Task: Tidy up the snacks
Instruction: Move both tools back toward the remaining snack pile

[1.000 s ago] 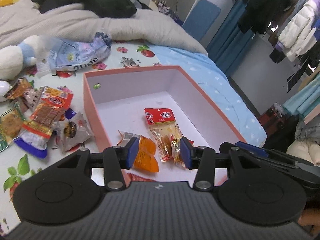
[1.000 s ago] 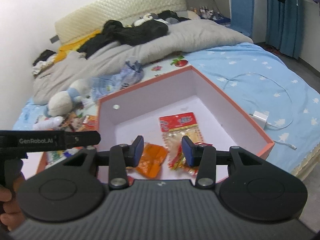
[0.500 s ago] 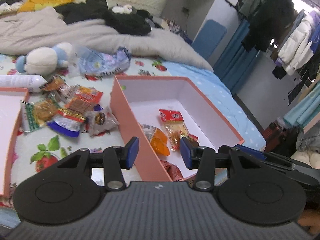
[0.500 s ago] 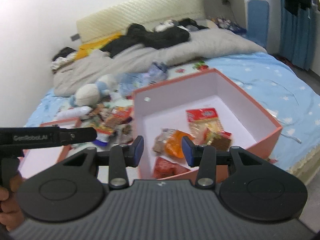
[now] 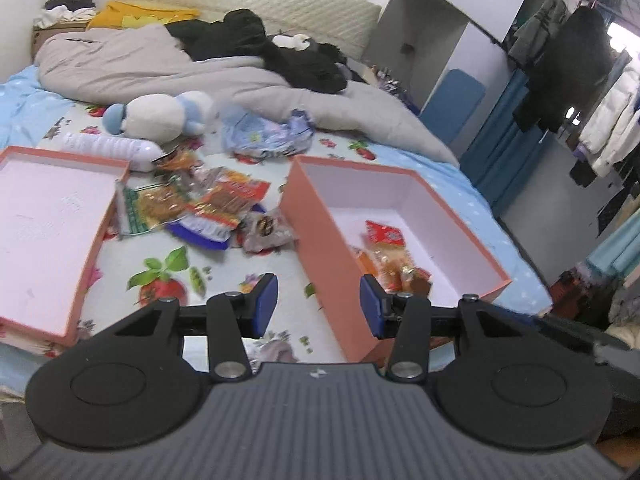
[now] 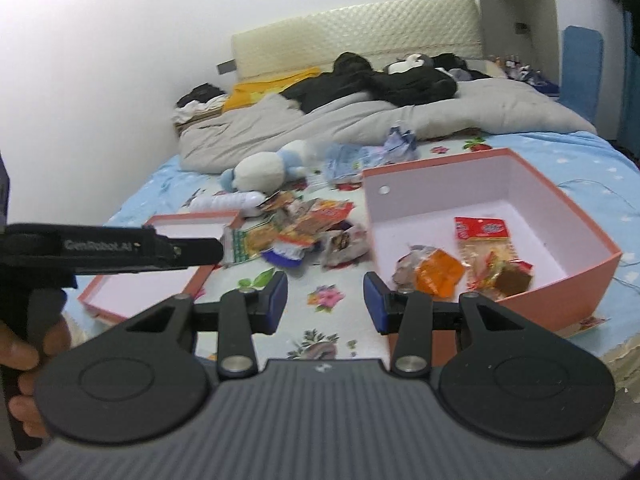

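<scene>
A pink box [image 5: 320, 240] [image 6: 568, 276] stands open on the bed with several snack packets inside, among them a red-topped packet [image 5: 384, 236] [image 6: 482, 230] and an orange one [image 6: 438, 272]. A pile of loose snack packets [image 5: 200, 208] [image 6: 304, 228] lies between the box and its lid [image 5: 48, 216] [image 6: 160, 276]. My left gripper [image 5: 319, 306] hangs open and holds nothing, above the sheet by the box's near left corner. My right gripper [image 6: 325, 302] is also open with nothing between its blue pads, over the flowered sheet left of the box.
A white and blue plush toy [image 5: 160, 114] [image 6: 264, 166], a white bottle [image 5: 108, 148] and a crumpled bag [image 5: 268, 136] lie behind the snacks. A grey duvet [image 5: 160, 68] with dark clothes covers the far bed. A hand on the left gripper's handle [image 6: 24, 360] shows at left.
Both grippers have pulled back and left from above the box's inside, so the lid and the snack pile came into view. Their jaws stayed as wide as before.
</scene>
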